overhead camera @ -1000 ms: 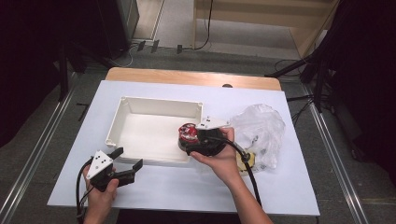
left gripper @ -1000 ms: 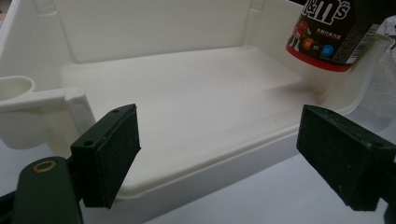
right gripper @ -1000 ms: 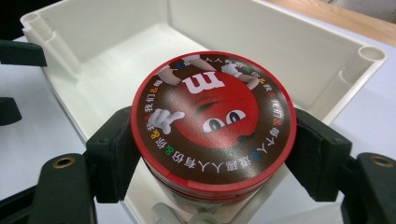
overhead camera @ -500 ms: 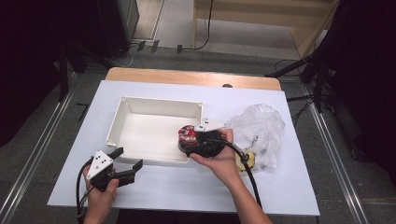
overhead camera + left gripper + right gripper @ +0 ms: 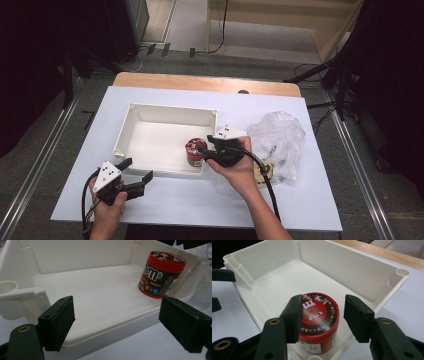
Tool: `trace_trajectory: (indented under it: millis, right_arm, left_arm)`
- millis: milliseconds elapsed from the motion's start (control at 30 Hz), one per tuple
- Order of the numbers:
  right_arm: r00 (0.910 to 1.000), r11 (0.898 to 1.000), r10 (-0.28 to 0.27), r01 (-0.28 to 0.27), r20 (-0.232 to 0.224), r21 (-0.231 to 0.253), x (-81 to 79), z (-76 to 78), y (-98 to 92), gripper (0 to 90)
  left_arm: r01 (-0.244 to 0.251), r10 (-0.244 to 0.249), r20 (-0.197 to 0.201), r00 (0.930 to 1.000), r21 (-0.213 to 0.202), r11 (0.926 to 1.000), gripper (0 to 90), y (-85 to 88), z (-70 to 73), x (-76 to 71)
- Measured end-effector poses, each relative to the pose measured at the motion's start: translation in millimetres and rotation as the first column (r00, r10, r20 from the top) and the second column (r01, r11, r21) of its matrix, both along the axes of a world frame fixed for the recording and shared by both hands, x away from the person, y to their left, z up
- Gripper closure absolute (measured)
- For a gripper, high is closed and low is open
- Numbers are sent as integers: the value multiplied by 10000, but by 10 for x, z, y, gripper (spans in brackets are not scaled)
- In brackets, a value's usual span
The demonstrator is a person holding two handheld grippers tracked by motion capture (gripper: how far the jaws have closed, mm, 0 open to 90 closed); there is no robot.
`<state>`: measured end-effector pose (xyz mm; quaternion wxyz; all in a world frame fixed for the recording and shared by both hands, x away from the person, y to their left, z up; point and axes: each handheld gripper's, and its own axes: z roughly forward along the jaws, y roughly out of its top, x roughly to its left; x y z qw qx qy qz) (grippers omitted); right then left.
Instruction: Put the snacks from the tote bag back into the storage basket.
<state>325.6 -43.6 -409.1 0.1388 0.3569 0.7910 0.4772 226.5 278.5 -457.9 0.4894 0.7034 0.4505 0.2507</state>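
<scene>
Right hand-held gripper (image 5: 322, 317) open astride M&M's tub (image 5: 318, 322) in white tray (image 5: 150, 112); left hand-held gripper (image 5: 136, 176) open, idle. Risk: withdrawing jaw snags lid, tips tub.

Three cameras on one table

From overhead we look forward and down; both gripper views sit close and low, sharing the white tray (image 5: 131, 113) and candy tub (image 5: 161, 274).

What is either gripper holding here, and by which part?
Nothing is clearly held. The right gripper straddles the red lid of the candy tub in the white tray, fingers apart. The left gripper is open, empty.
</scene>
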Motion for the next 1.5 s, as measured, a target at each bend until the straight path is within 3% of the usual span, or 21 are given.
trace_trajectory:
  millis: [333,733,1500]
  right_arm:
    - [9999,9998,-61,58,148,197,-32,42,-112,422]
    - [9965,9967,-789,783,280,233,-64,50,-424,249]
    - [9907,9907,-1336,1329,240,284,-159,-54,-855,186]
  left_arm:
    - [-6,6,13,10000,17,10000,135,-1,1,-1]
    - [-5,4,30,10000,83,10000,135,-7,-1,-2]
    - [-35,34,45,10000,121,9999,135,-13,-3,-3]
